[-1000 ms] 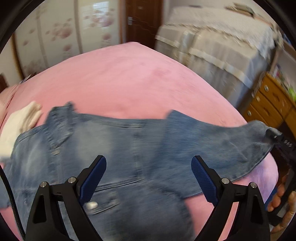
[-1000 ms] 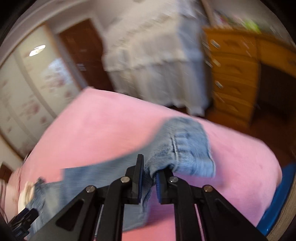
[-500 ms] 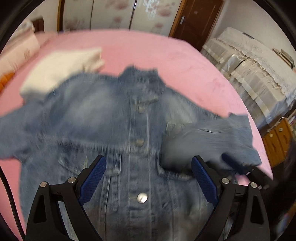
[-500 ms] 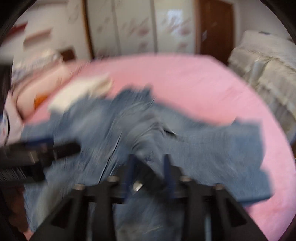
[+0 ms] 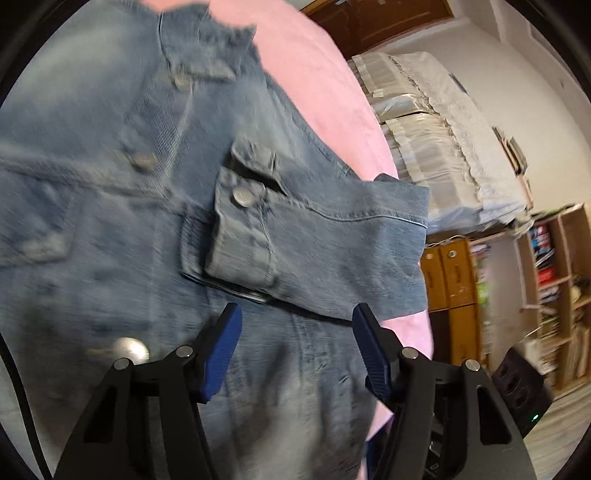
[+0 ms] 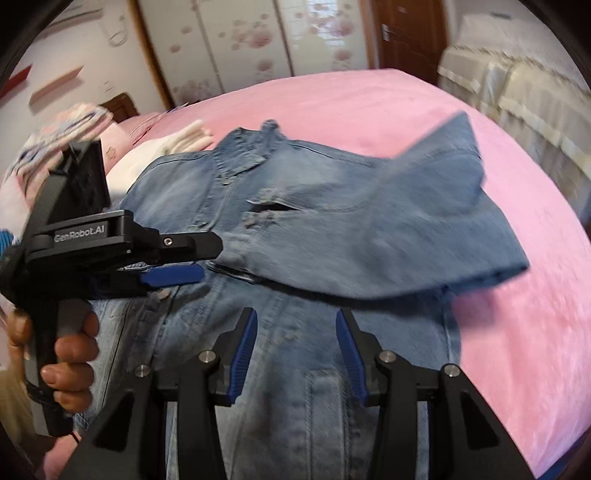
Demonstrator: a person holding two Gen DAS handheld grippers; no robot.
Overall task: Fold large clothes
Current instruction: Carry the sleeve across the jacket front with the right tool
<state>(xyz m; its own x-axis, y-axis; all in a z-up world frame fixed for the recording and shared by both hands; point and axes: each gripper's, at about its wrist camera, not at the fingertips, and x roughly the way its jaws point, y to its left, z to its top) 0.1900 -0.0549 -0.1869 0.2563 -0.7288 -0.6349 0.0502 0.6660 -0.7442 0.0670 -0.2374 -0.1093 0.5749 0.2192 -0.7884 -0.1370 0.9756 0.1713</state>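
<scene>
A blue denim jacket (image 5: pixel 110 192) lies front up on the pink bed (image 6: pixel 369 107). One sleeve (image 5: pixel 332 236) is folded across its chest, the cuff (image 5: pixel 240 236) resting near the button placket. My left gripper (image 5: pixel 297 314) hovers just over the jacket below that cuff; its jaws are closing with only flat fabric beneath them, nothing pinched. In the right wrist view the left gripper (image 6: pixel 210 260) comes in from the left, held by a hand (image 6: pixel 70 350). My right gripper (image 6: pixel 295 319) stands open over the jacket's lower front (image 6: pixel 295 369), below the folded sleeve (image 6: pixel 406 229), holding nothing.
A folded white cloth (image 6: pixel 173 144) and patterned bedding (image 6: pixel 62 125) lie past the jacket's collar. Beyond the pink bed's edge stand a lace-covered bed (image 5: pixel 443 122), wooden drawers (image 5: pixel 447 273) and a bookshelf (image 5: pixel 554 266). A wardrobe (image 6: pixel 240 40) and a door (image 6: pixel 402 33) line the far wall.
The right gripper carried the sleeve across onto the jacket's front and let it go, its jaws now apart. The left gripper dropped closer to the jacket, rolled, and narrowed its jaws.
</scene>
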